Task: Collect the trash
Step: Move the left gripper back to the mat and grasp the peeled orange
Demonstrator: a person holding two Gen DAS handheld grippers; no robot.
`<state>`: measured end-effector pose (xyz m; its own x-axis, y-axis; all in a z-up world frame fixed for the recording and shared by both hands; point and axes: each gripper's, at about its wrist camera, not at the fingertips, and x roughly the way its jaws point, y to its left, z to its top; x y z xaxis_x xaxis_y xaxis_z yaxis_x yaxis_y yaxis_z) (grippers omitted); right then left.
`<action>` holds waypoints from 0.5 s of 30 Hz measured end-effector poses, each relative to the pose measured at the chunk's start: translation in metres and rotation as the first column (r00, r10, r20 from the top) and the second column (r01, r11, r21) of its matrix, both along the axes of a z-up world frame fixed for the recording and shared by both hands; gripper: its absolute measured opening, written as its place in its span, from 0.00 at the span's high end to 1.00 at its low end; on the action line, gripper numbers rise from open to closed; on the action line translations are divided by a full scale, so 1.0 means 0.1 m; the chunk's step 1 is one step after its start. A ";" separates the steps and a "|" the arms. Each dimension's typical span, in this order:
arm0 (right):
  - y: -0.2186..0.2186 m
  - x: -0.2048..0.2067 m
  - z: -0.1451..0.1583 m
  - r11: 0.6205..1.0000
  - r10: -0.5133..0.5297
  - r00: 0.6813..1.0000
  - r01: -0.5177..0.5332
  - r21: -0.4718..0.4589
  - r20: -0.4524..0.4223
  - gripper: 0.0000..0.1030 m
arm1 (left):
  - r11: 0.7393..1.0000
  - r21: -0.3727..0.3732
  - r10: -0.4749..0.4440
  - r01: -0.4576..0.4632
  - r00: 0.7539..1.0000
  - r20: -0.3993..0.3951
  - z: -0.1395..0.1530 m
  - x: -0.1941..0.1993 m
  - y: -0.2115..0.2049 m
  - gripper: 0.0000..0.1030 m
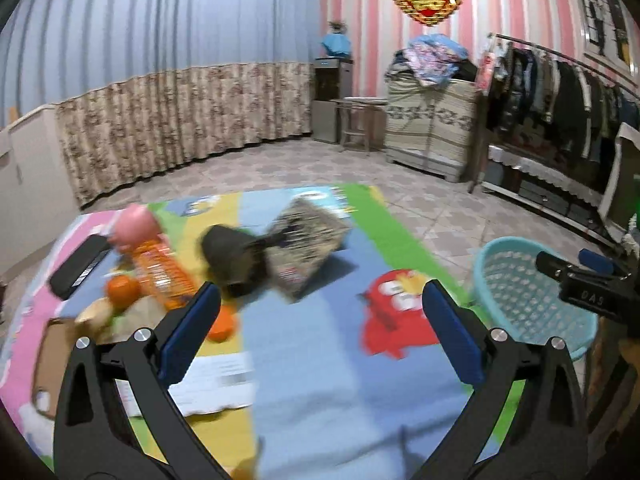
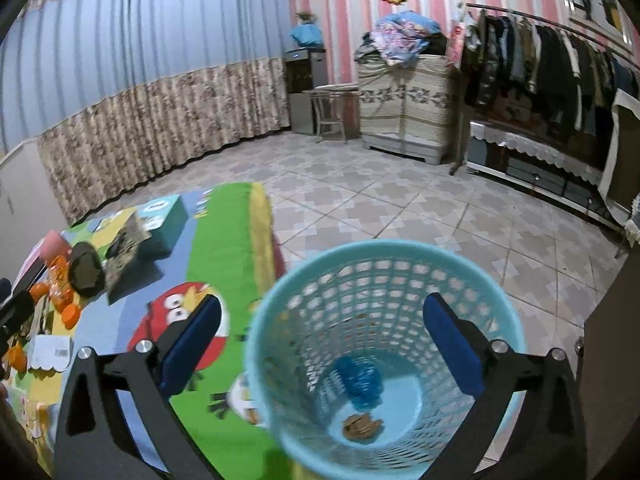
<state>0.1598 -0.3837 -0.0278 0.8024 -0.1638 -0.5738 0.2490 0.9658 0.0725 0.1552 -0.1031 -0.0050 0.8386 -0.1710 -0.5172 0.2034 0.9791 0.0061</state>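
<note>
A light-blue mesh trash basket [image 2: 384, 352] stands on the floor by the mat's right edge; inside lie a crumpled blue wrapper [image 2: 360, 384] and a brown scrap [image 2: 362, 426]. My right gripper [image 2: 320, 344] is open and empty, right above the basket's mouth. My left gripper [image 1: 320, 336] is open and empty over the colourful play mat [image 1: 320, 380]. Ahead of it lie an orange packet [image 1: 160, 268], orange pieces [image 1: 122, 290], a dark lump [image 1: 228, 256] and a patterned box [image 1: 308, 240]. The basket also shows in the left wrist view [image 1: 524, 296].
A pink cup [image 1: 134, 226], a black flat device [image 1: 78, 266], white paper [image 1: 216, 384] and a cardboard piece [image 1: 52, 356] lie on the mat's left side. Tiled floor [image 2: 400, 208] lies beyond. A clothes rack [image 2: 560, 80], a cabinet [image 2: 404, 104] and curtains stand along the walls.
</note>
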 end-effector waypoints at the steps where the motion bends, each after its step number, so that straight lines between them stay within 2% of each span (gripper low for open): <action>1: 0.09 0.02 -0.01 1.000 0.011 1.000 -0.011 0.000 -0.001 0.04 | 1.000 0.006 0.018 -0.018 1.000 -0.002 -0.02 -0.01 0.11 0.05; 6: 0.48 0.05 -0.03 0.999 0.051 0.999 -0.051 -0.010 -0.003 0.04 | 0.992 0.021 0.124 -0.123 0.992 -0.038 -0.18 -0.03 0.78 0.05; 11: 0.78 0.08 -0.08 0.996 0.088 0.996 -0.089 -0.020 -0.030 0.04 | 0.976 0.048 0.215 -0.211 0.973 -0.090 -0.42 -0.03 1.33 0.05; 15: 0.99 0.08 -0.16 0.991 0.129 0.990 -0.131 -0.036 -0.064 0.04 | 0.967 0.039 0.253 -0.250 0.953 -0.165 -0.64 -0.02 1.68 0.05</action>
